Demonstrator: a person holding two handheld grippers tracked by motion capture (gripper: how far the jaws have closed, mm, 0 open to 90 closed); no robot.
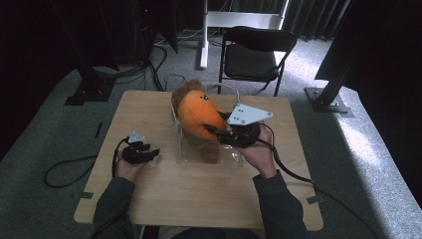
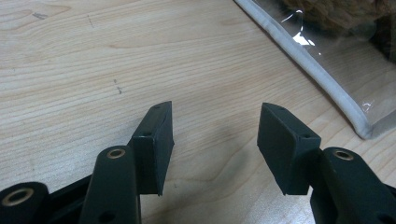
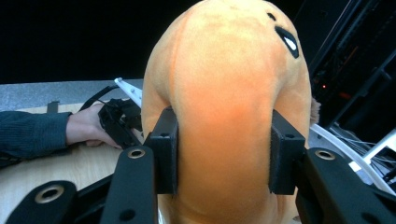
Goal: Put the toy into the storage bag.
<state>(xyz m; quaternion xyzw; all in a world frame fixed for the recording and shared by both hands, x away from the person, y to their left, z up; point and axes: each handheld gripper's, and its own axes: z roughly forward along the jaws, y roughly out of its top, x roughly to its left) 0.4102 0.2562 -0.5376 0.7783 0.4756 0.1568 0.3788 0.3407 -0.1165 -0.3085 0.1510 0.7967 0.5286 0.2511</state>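
My right hand-held gripper (image 3: 223,154) is clamped on the orange and brown plush toy (image 1: 199,117), half inside the clear plastic bag (image 1: 231,157) on the tabletop (image 1: 199,194); seating it fully remains. My left hand-held gripper (image 2: 215,144) rests apart, empty.

A light wooden table (image 1: 199,189) stands on grey carpet (image 1: 45,134). At twelve o'clock beyond it sits a black folding chair (image 1: 253,56), with a white stand (image 1: 234,20) behind. Dark curtains close the back; light falls at two o'clock.
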